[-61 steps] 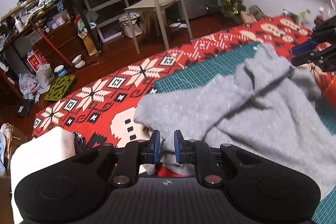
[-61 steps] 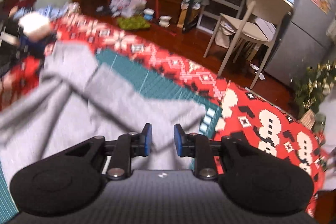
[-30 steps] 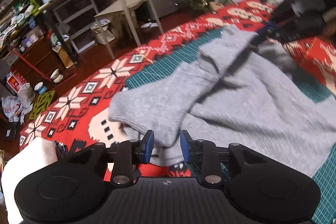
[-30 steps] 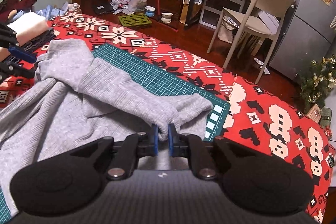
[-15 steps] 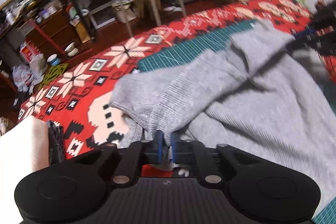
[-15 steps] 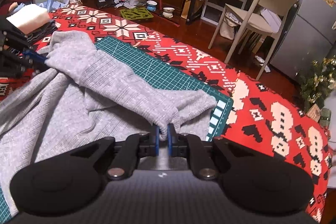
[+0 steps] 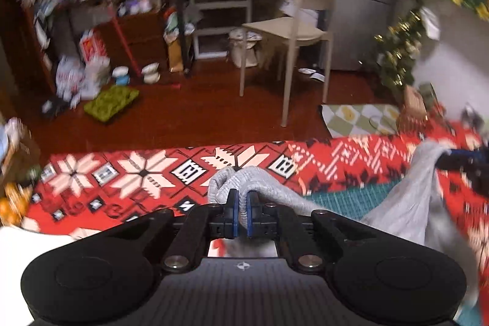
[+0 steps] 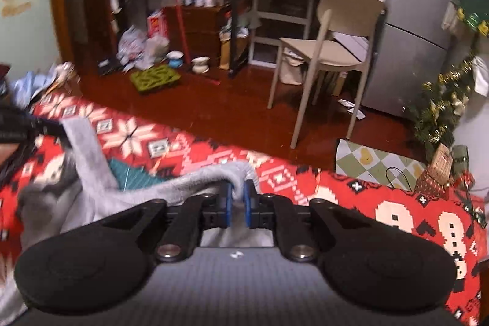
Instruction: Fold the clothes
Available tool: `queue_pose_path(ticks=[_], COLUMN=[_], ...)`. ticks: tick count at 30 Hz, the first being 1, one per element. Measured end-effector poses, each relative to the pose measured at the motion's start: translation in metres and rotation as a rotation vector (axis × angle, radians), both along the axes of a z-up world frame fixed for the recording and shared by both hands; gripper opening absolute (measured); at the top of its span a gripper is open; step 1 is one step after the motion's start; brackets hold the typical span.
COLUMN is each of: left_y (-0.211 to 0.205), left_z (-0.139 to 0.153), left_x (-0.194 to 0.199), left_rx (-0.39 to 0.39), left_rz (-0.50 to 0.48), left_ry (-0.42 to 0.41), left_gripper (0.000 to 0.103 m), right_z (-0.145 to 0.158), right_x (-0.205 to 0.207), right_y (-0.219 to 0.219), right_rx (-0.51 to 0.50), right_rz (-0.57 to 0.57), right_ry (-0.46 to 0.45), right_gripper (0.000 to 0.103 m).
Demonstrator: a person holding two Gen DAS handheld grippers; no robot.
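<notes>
Tongs (image 7: 241,211) (image 8: 237,200) pinch sweater (image 7: 275,197) edges (both raised).

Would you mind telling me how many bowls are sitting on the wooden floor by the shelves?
2: a blue bowl on the left and a white bowl just right of it, both on the floor near the green mat. Clutter may hide others.

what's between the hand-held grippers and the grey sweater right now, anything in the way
Nothing visible. The left hand-held gripper is shut on a bunched edge of the grey sweater, and the right hand-held gripper is shut on another edge, with the cloth directly between the blue pads.
</notes>
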State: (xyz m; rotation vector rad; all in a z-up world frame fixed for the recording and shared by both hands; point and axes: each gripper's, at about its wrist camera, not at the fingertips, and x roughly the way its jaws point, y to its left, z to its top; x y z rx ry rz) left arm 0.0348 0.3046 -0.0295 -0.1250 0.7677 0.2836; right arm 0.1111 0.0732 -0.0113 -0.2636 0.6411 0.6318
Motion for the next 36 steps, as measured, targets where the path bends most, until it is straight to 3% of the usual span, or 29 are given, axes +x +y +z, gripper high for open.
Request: queue_pose_path(ticks=[1, 3, 5, 11, 16, 20, 23, 29, 36], left_y=[-0.001, -0.003, -0.003, 0.000, -0.006, -0.017, -0.026, -0.055, -0.069], left_z=[0.000, 0.000, -0.001, -0.002, -0.011, -0.016, -0.018, -0.016, -0.022], left_x=[0.002, 0.006, 0.001, -0.017, -0.046, -0.067, -0.085, -0.125, -0.152], left_rx=[0.006, 0.022, 0.025, 0.029, 0.038, 0.000, -0.074, -0.127, -0.148], left_rz=[0.004, 0.008, -0.004, -0.042, -0.098, -0.146, -0.195, -0.288, -0.332], left_ry=[-0.003, -0.012, -0.009, 0.004, 0.074, 0.127, 0.167, 0.204, 0.260], left_gripper=[0.017, 0.029, 0.034, 0.036, 0.039, 0.041, 0.041, 0.041, 0.041], right_z=[0.002, 0.004, 0.005, 0.005, -0.005, -0.017, -0.027, -0.024, -0.035], right_x=[0.005, 0.008, 0.008, -0.001, -0.022, -0.042, -0.058, -0.103, -0.159], right_y=[0.003, 0.006, 0.004, -0.013, -0.036, -0.050, -0.057, -0.069, -0.097], right_rx=[0.016, 0.032, 0.035, 0.050, 0.002, -0.017, -0.027, 0.006, -0.064], right_rz=[-0.020, -0.031, -0.024, -0.002, -0.002, 0.002, 0.009, 0.100, 0.149], right_ry=[-0.002, -0.004, -0.001, 0.041, 0.089, 0.174, 0.265, 0.362, 0.386], right_gripper=[0.027, 0.028, 0.029, 0.037, 0.040, 0.040, 0.040, 0.039, 0.038])
